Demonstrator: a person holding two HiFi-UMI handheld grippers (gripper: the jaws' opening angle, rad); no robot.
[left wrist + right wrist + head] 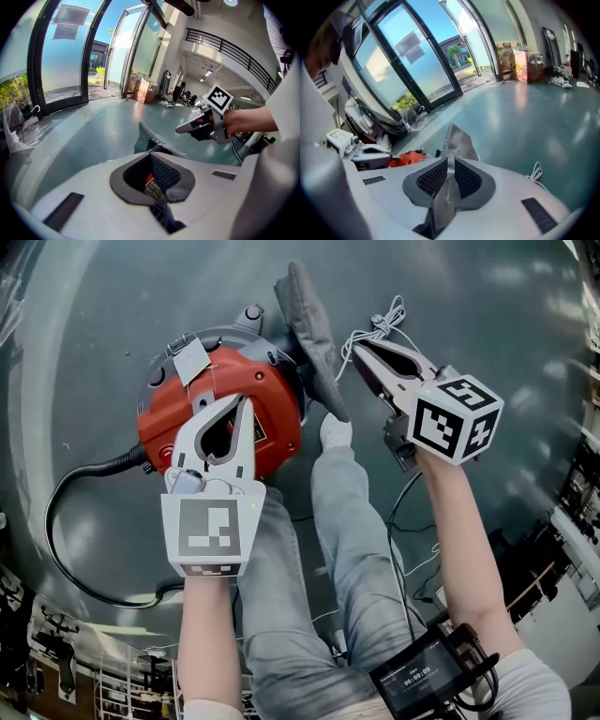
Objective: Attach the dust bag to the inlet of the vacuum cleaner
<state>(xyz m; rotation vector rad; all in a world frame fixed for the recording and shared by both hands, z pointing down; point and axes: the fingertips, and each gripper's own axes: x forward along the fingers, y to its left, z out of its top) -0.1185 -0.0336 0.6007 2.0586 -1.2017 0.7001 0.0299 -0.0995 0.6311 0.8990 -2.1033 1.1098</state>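
Note:
The red vacuum cleaner [173,423] stands on the floor between my knees. My left gripper [240,400] rests over its top with the fingertips meeting. In the left gripper view a small printed label [153,190] shows between the pads; I cannot tell whether it is pinched. The grey cloth dust bag [309,320] stands on edge just right of the vacuum. My right gripper [356,349] is shut on its edge. In the right gripper view the grey cloth [457,138] runs up between both mesh pads, and the vacuum [408,158] lies to the left beyond them.
A black power cable [66,549] loops over the floor on the left. A bundled white cord [380,322] lies by the right gripper's tip. The person's legs [352,521] and a foot in a white sock [335,432] are close to the vacuum. Glass doors [70,56] stand further off.

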